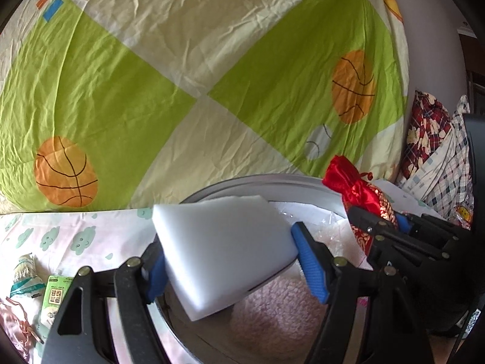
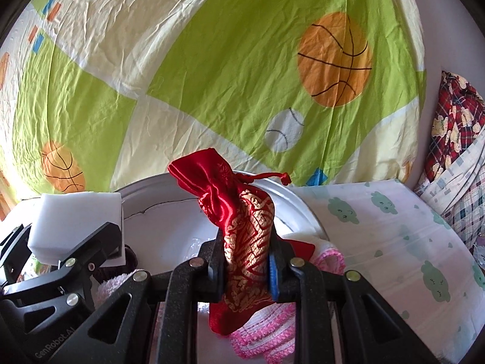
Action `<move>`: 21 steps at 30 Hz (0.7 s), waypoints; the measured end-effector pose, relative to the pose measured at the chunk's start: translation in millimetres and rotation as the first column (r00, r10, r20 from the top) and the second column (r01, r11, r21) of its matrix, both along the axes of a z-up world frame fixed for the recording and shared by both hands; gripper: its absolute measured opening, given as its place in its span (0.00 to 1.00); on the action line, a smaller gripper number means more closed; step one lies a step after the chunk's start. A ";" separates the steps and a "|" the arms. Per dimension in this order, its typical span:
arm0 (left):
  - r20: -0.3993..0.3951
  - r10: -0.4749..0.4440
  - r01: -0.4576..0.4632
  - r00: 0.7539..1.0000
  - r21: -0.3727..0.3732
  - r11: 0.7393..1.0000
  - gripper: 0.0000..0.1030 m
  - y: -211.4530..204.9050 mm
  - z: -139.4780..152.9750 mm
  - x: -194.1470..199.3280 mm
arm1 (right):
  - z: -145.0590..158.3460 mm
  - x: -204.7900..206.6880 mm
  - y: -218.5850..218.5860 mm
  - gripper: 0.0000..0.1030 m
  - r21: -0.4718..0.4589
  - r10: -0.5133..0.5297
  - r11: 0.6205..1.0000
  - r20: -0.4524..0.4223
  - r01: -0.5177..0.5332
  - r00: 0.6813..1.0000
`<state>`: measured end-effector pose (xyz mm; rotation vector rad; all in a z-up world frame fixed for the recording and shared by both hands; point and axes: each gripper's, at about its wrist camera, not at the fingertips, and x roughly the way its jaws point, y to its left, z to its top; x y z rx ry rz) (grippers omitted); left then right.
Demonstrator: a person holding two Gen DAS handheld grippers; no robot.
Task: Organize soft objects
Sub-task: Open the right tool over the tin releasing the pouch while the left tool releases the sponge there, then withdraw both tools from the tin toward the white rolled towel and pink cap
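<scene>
Sponge block (image 1: 225, 254), white and thick, sits clamped between the blue pads of the left tongs (image 1: 233, 265), tilted above a round white basin (image 1: 266, 183). Right tongs (image 2: 247, 265) are closed narrow on a red brocade drawstring pouch (image 2: 242, 230), held upright over the same basin, its tied mouth uppermost. Inside the basin lie a fluffy pink cloth (image 1: 279, 318) and a pink-edged towel (image 2: 263, 336). Behind everything hangs a green and cream sheet (image 1: 182, 69) printed with basketballs.

White foam block (image 1: 224, 251) is hiding much of the basin (image 1: 242, 183) interior. Green packet (image 1: 56, 295) print is reading too small to resolve.
</scene>
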<state>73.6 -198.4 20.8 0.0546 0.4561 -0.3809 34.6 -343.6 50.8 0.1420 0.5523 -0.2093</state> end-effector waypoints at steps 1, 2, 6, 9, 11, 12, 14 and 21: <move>-0.004 0.000 0.000 1.000 0.002 1.000 0.82 -0.1 -1.1 0.5 | 0.0 0.6 0.6 0.26 0.002 0.002 1.000 -0.002 -0.002 1.000; -0.007 -0.004 0.004 1.000 0.002 1.000 0.88 0.0 -1.4 0.7 | 0.3 0.1 0.7 0.30 0.005 0.001 1.000 0.001 -0.001 1.000; 0.017 0.047 -0.047 0.999 -0.008 0.999 1.00 6.3 0.5 -3.8 | 1.6 -1.7 -4.2 0.52 0.038 -0.015 0.999 0.007 0.015 1.000; 0.009 0.078 -0.077 0.997 -0.052 0.996 1.00 17.8 1.4 -3.6 | 5.4 -6.8 -3.5 0.73 0.045 -0.019 0.999 0.035 0.018 0.999; 0.009 0.089 -0.088 0.996 -0.074 0.993 1.00 23.9 2.5 -4.7 | 8.0 -9.0 1.3 0.77 0.011 -0.021 1.000 0.048 0.020 0.999; 0.015 0.095 -0.093 0.995 -0.077 0.993 1.00 26.0 3.4 -6.0 | 9.2 -9.7 3.7 0.78 -0.005 -0.020 1.000 0.053 0.020 0.998; 0.026 0.107 -0.105 0.994 -0.071 0.992 1.00 28.5 5.6 -7.6 | 10.8 -10.7 5.9 0.78 -0.010 -0.012 1.000 0.058 0.012 0.998; 0.025 0.143 -0.141 0.989 -0.075 0.987 1.00 43.0 8.5 -12.0 | 15.9 -15.3 1.4 0.78 0.031 -0.025 0.999 0.078 0.022 0.997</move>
